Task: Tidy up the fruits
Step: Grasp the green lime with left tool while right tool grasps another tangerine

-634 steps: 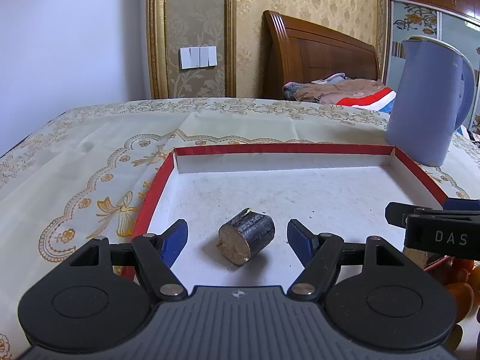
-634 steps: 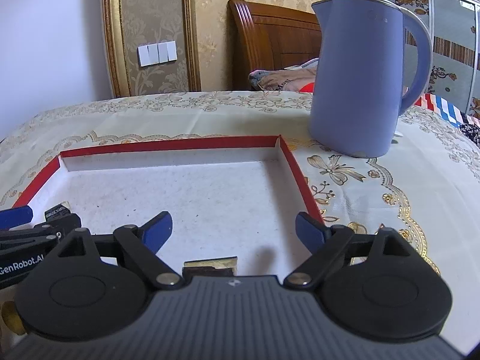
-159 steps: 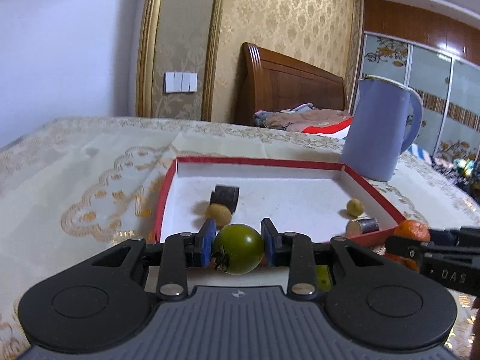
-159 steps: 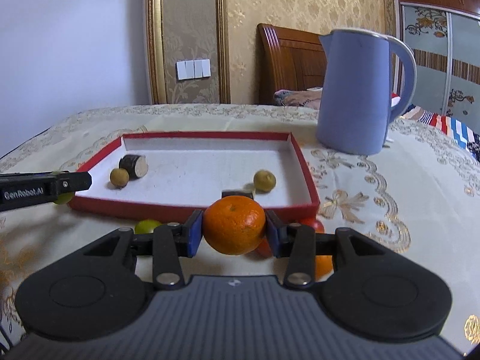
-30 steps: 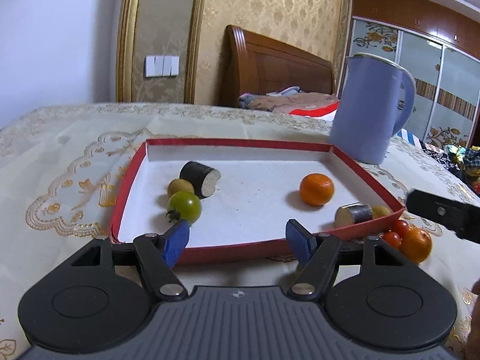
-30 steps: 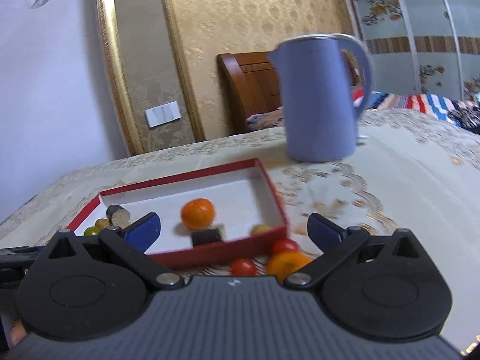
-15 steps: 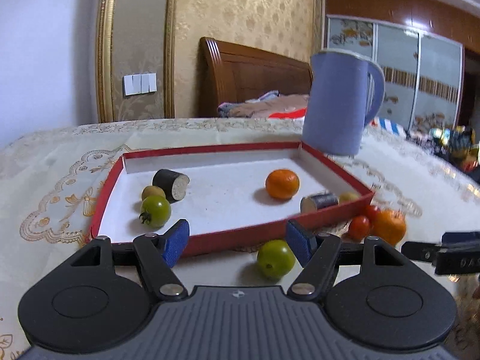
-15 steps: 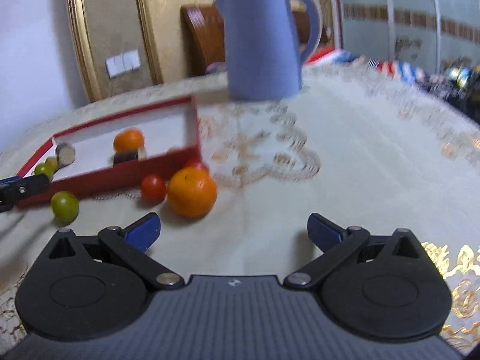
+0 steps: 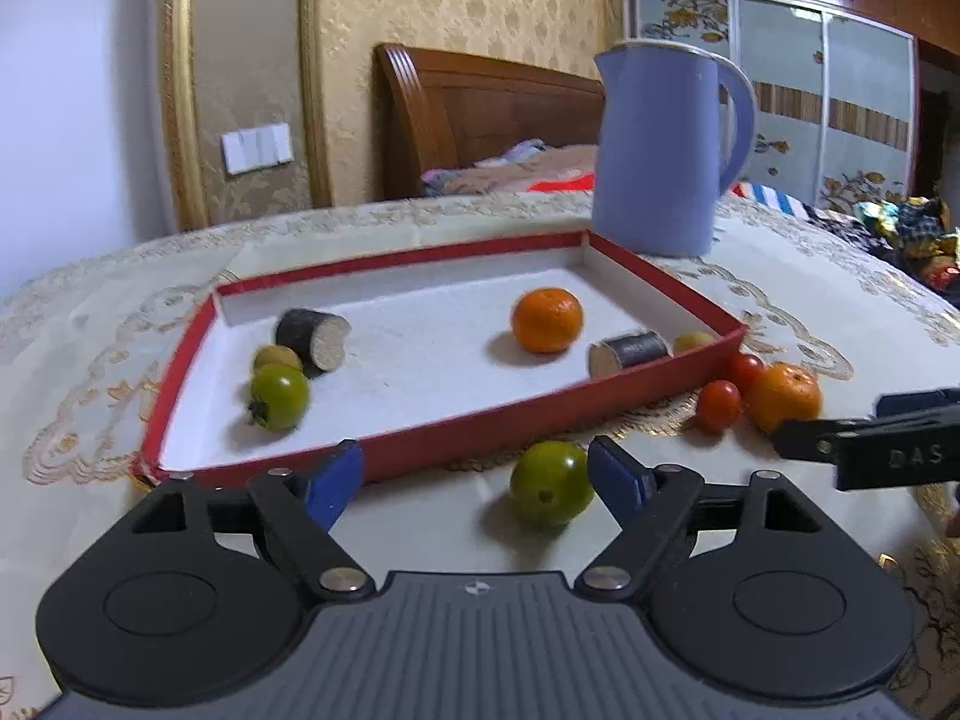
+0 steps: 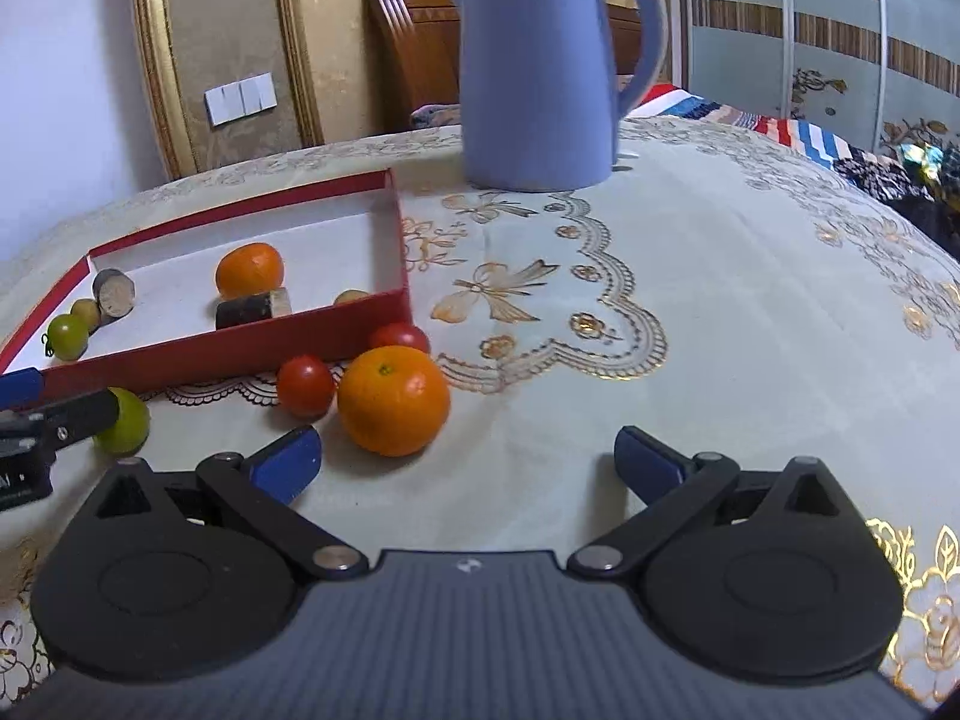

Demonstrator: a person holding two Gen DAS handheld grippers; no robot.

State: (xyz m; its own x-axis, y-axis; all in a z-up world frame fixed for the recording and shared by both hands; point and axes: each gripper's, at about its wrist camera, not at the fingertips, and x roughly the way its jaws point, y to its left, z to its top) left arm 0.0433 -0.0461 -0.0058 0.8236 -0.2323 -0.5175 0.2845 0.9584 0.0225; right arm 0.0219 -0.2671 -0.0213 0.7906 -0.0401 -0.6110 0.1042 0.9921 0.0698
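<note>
Red tray [image 9: 540, 420] on the table [image 10: 720, 300], holding: one orange [image 9: 546, 320], one green tomato [image 9: 278, 397], one small yellow-green fruit [image 9: 276, 357], two dark cut cylinders [image 9: 312, 339], one small fruit at the near right corner. Outside, near the tray's near wall: green fruit [image 9: 551, 483], two red tomatoes [image 10: 305, 385], second orange [image 10: 393, 400]. Blue kettle [image 10: 540, 66] far right. Left gripper [image 9: 474, 477]: released, spread around the green fruit, not touching. Right gripper [image 10: 465, 459]: released, empty, second orange just beyond its left finger.
</note>
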